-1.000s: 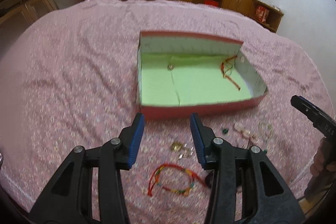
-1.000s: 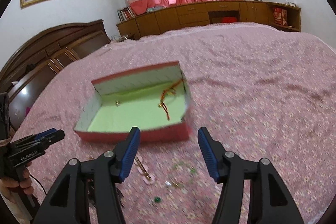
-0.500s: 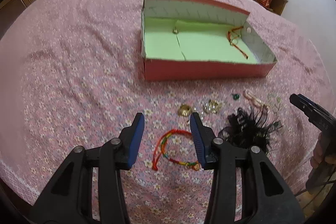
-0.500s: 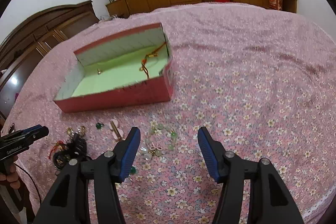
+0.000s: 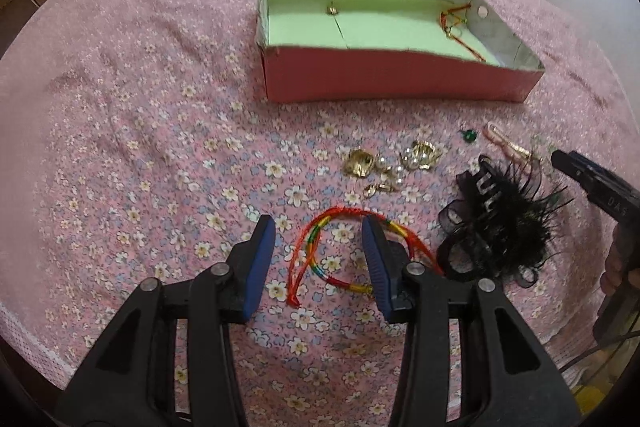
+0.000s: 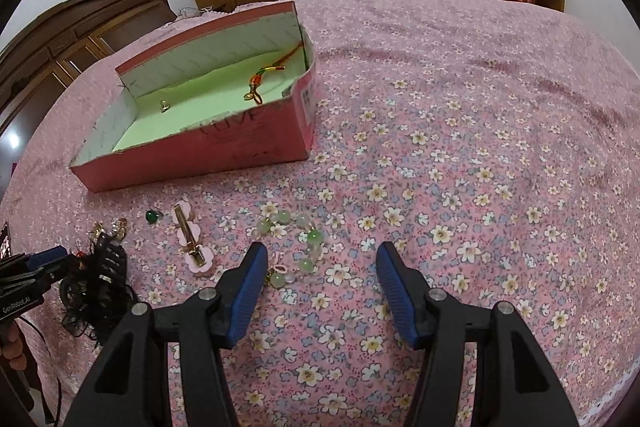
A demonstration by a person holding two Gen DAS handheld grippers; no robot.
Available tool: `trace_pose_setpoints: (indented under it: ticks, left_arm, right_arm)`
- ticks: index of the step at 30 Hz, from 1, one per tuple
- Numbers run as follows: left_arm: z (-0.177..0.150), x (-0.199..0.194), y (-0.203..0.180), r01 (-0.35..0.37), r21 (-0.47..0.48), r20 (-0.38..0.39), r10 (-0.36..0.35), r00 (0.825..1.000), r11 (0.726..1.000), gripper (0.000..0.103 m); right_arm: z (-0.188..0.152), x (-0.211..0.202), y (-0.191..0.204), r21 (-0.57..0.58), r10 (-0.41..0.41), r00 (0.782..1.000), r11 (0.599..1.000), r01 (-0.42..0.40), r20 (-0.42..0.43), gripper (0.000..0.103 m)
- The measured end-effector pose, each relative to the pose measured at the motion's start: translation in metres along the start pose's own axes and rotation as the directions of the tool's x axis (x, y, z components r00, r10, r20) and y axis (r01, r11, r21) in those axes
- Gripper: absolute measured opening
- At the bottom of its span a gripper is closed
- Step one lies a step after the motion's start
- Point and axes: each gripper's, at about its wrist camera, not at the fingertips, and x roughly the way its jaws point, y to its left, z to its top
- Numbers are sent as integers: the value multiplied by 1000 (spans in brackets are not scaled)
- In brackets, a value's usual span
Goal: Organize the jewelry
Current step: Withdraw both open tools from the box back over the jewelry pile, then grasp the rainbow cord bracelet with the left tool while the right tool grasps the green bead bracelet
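The left gripper (image 5: 318, 259) is held with fingers apart right over the rainbow cord bracelet (image 5: 340, 251) on the bed (image 5: 120, 107), nothing clamped yet. The right gripper (image 6: 320, 283) is spread wide too, with the jade bead bracelet (image 6: 296, 239) just beside its left finger. The pink box (image 5: 400, 83) is well apart. The thin cord could easily be missed, or bedspread fabric pinched with it, since it lies flat on soft cloth.
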Motion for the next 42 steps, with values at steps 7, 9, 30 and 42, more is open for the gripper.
trace_pose_setpoints:
  ticks: [7, 9, 30, 42]
  left_arm:
    - [-4, 13, -2, -5, 30, -12, 6, 1000, 1000, 37]
    - [-3, 17, -1, 1, 19, -18, -1, 1000, 1000, 37]
    - [-17, 8, -4, 18, 35, 13, -18, 1000, 999, 0]
    - [-17, -30, 2, 54, 7, 91, -54, 994, 999, 0]
  right_arm:
    - [-2, 10, -4, 6, 14, 1000, 1000, -14, -1, 60]
    - [-3, 13, -7, 18, 26, 1000, 1000, -26, -3, 61]
    - [-4, 14, -8, 17, 28, 999, 999, -28, -21, 11]
    - [-6, -17, 3, -21, 57, 996, 998, -56, 65, 9]
